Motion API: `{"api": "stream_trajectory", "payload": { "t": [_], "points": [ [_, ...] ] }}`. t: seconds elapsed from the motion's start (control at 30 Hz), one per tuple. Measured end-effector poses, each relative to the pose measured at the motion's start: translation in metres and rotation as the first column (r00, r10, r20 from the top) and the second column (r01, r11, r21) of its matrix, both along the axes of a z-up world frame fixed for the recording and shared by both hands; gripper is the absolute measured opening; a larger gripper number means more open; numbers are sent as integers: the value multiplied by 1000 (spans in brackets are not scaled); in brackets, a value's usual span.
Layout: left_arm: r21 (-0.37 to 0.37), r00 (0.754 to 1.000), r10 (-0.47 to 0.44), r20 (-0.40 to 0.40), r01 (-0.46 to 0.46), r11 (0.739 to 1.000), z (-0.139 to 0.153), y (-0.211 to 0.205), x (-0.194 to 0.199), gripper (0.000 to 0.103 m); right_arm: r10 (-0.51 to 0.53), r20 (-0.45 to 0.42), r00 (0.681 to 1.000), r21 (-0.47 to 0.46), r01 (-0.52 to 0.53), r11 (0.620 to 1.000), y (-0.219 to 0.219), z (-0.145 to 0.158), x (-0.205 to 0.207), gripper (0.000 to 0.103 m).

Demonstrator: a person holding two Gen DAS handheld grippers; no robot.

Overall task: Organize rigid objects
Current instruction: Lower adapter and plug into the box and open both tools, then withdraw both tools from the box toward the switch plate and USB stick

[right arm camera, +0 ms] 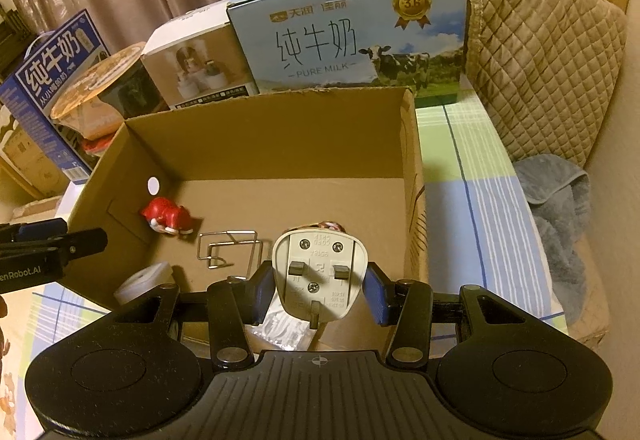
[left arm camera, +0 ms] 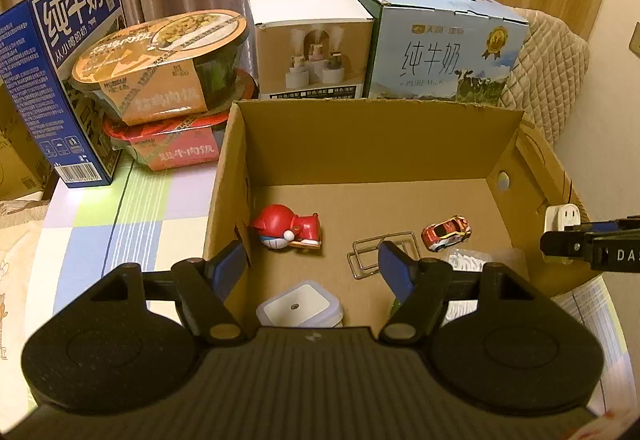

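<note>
An open cardboard box [left arm camera: 380,143] holds a red figurine [left arm camera: 290,228], a red and white toy car [left arm camera: 446,232], a bent wire frame [left arm camera: 384,252], a white square lidded container [left arm camera: 298,306] and a clear packet [left arm camera: 468,262]. My left gripper [left arm camera: 310,260] hangs open over the box's near left corner, its left finger outside the wall, the container below it and nothing between its pads. My right gripper [right arm camera: 320,280] is shut on a white three-pin plug [right arm camera: 318,276], held above the box's near right part. From the left wrist view the plug [left arm camera: 562,217] shows at the box's right wall.
Behind the box stand a pale blue milk carton [right arm camera: 348,35], a humidifier box [left arm camera: 312,43], two stacked meal bowls [left arm camera: 160,59] and a dark blue milk carton [left arm camera: 60,59]. A quilted chair back [right arm camera: 540,59] and grey towel [right arm camera: 560,199] lie right. A checked cloth [left arm camera: 120,207] covers the table.
</note>
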State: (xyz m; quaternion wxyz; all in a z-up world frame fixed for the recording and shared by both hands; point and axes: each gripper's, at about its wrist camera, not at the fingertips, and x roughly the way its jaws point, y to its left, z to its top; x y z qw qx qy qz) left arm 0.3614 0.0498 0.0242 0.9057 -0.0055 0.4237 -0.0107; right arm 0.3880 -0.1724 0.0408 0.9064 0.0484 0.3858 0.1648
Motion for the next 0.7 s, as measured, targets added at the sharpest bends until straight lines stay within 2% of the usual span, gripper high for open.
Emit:
{"api": "stream_trajectory", "payload": {
  "t": [0.5, 0.7],
  "points": [
    [0, 1000, -6, -12, 6, 1000, -6, 0, -3, 69, 9, -2, 1000, 21, -9, 1000, 6, -7, 4, 45],
    [0, 1000, -5, -10, 5, 1000, -4, 1, -5, 69, -11, 49, 999, 34, 10, 999, 4, 5, -1, 48]
  ]
}}
